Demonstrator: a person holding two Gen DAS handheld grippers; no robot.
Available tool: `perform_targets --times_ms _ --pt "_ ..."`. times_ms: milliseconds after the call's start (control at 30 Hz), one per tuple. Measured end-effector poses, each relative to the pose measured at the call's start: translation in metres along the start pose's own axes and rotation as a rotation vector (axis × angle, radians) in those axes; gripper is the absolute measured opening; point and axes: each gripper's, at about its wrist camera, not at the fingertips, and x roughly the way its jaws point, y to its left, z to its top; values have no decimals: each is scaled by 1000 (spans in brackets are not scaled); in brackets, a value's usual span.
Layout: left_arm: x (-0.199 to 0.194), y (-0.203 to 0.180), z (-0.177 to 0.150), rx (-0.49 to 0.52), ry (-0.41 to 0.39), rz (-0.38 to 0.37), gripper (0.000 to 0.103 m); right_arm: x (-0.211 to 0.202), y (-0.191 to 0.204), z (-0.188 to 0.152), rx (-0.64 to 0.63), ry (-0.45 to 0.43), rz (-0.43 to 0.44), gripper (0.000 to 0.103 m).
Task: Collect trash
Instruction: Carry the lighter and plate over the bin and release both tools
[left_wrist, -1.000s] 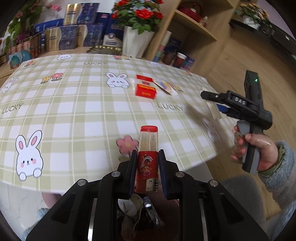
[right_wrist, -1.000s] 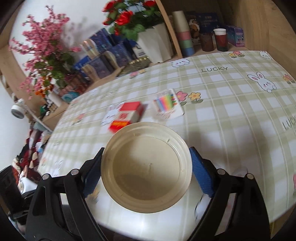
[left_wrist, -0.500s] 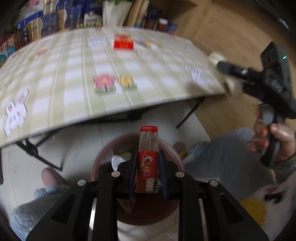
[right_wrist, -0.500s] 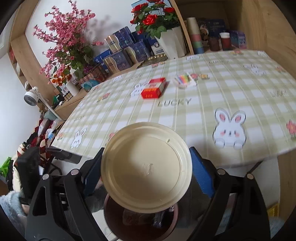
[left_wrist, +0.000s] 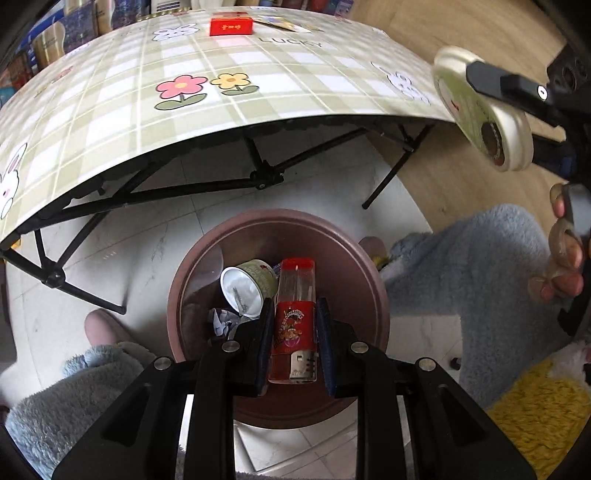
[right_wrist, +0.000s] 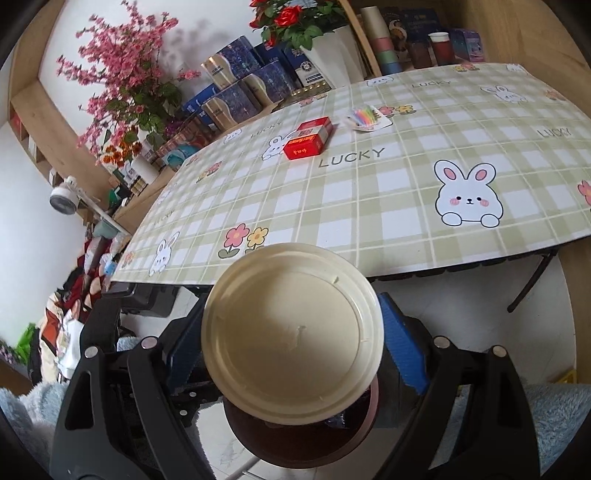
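My left gripper (left_wrist: 293, 317) is shut on a red lighter (left_wrist: 295, 321) and points steeply down over a round brown bin (left_wrist: 192, 280) on the floor. Inside the bin lie a small tipped cup (left_wrist: 247, 290) and crumpled paper (left_wrist: 221, 321). My right gripper (right_wrist: 291, 332) is shut on a cream round lid (right_wrist: 291, 339), held by its rim above the same brown bin (right_wrist: 295, 443). In the left wrist view the lid (left_wrist: 480, 110) and right gripper (left_wrist: 517, 88) hang at the upper right, beside the table edge.
The checked table (right_wrist: 406, 184) carries a red box (right_wrist: 308, 142) and a small colourful packet (right_wrist: 365, 116). Black folding legs (left_wrist: 258, 177) run under it. The person's fluffy grey-blue legs (left_wrist: 461, 280) flank the bin. Shelves with boxes, cups and flowers stand behind.
Both grippers left the tabletop and came down past its edge. The left one tilted downward and now hangs over the bin with the lighter; the right one carried the lid above the bin.
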Motion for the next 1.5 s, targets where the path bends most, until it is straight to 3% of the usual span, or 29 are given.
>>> perform_targets --times_ms 33,133,300,467,533,700,933,1367,1500 --pt "-1 -1 -1 5 -4 4 23 0 1 0 -7 2 -2 86" --pt "-3 -1 -1 2 -21 11 40 1 3 -2 -8 8 2 86" --pt "-24 10 0 -82 -141 50 53 2 1 -3 -7 19 -7 86" --pt "-58 37 -7 -256 -334 107 74 5 3 -6 -16 37 -16 86" --pt "-69 48 -11 -323 -391 129 76 8 6 -7 -27 49 -20 86" --pt "-83 66 -21 -444 -469 177 86 17 16 -15 -54 92 -19 87" --pt "-88 78 -26 -516 -488 198 91 32 31 -29 -107 166 -21 87" --pt "-82 78 -29 -499 -457 190 92 56 47 -50 -167 298 -7 89" --pt "-81 78 -29 -502 -452 192 92 57 46 -51 -163 311 -2 95"
